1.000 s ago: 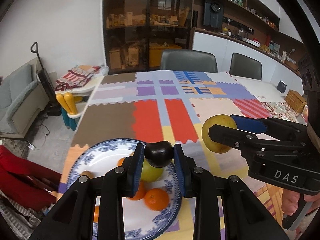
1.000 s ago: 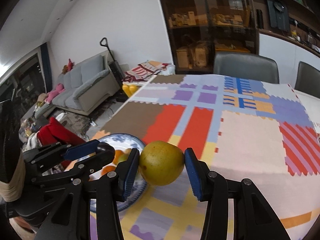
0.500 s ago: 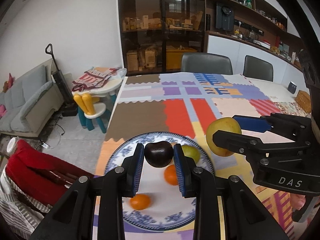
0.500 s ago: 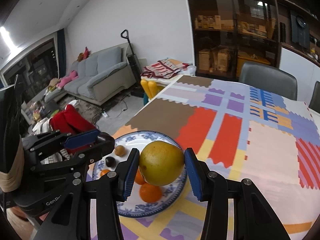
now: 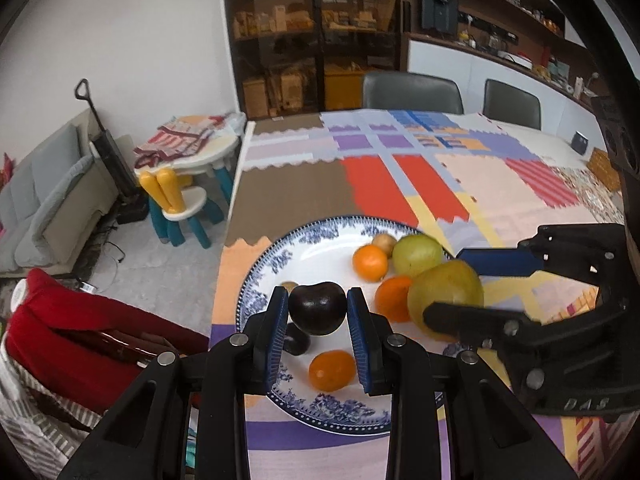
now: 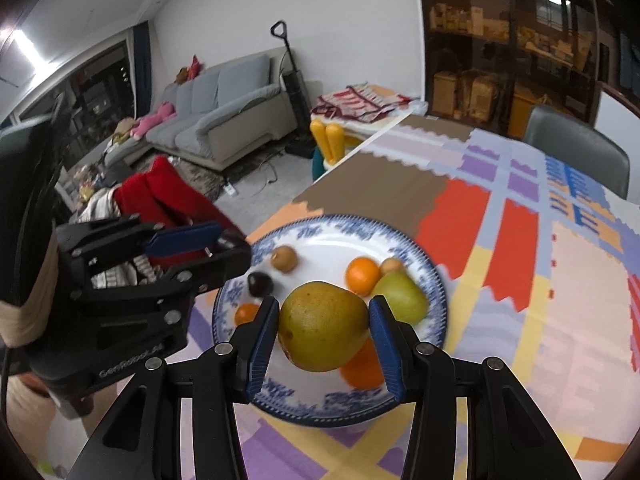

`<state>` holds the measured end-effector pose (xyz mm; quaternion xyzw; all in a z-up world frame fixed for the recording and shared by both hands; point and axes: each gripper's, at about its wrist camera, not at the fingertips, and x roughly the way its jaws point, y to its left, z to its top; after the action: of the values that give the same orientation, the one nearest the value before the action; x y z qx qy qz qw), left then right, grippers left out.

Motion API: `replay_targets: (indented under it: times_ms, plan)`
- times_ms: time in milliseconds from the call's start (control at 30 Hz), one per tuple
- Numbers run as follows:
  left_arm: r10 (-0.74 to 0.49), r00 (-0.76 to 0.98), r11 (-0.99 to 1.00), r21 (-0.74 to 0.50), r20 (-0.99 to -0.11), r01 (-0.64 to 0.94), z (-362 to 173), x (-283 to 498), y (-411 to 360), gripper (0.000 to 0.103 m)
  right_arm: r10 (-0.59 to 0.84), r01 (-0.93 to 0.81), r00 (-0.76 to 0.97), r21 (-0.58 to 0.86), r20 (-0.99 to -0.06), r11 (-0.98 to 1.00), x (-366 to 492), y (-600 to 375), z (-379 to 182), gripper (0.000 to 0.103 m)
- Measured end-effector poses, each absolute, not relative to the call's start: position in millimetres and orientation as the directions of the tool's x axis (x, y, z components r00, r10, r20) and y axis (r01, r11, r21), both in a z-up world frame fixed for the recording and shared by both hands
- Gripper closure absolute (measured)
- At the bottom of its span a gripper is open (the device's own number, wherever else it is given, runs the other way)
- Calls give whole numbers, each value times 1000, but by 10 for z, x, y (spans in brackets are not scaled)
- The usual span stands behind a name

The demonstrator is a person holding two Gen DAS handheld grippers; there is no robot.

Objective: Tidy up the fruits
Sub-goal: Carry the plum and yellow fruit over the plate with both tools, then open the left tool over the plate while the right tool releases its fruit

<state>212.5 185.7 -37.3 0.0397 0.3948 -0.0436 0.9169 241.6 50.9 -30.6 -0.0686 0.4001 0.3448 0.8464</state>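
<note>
My left gripper (image 5: 318,320) is shut on a dark plum (image 5: 317,307) and holds it over the near left part of a blue-and-white plate (image 5: 260,276). My right gripper (image 6: 323,330) is shut on a yellow-green pear (image 6: 323,326) above the plate's near side (image 6: 360,410); it also shows in the left wrist view (image 5: 446,294). On the plate lie several oranges (image 5: 370,263), a green pear (image 5: 416,253), a second dark plum (image 6: 260,283) and small brown fruits (image 6: 284,258).
The plate sits near the left edge of a table with a patchwork cloth (image 5: 400,184). Two dark chairs (image 5: 412,90) stand at the far side. A wicker basket (image 5: 604,168) sits at the far right. A red garment (image 5: 72,332) lies left of the table.
Both grippers moved down and left toward the plate with their fruit still held. The right gripper with the pear now hangs over the plate. More fruit on the plate has come into view.
</note>
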Motion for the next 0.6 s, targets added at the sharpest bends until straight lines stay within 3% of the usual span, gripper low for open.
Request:
replay_targets:
  times_ms: [233, 500, 600]
  plan:
    - [-121, 642, 987, -22, -757, 160, -545, 2299, 1941, 73, 501, -641, 403, 155, -766, 752, 2374, 642, -511, 56]
    - [-105, 616, 983, 13, -781, 184, -637, 2393, 1880, 72, 481, -638, 394, 143, -783, 756, 2373, 673, -603, 55]
    - [-73, 632, 986, 38, -772, 159, -598, 2327, 1913, 63, 479, -644, 393, 137, -785, 753, 2374, 684, -614, 55]
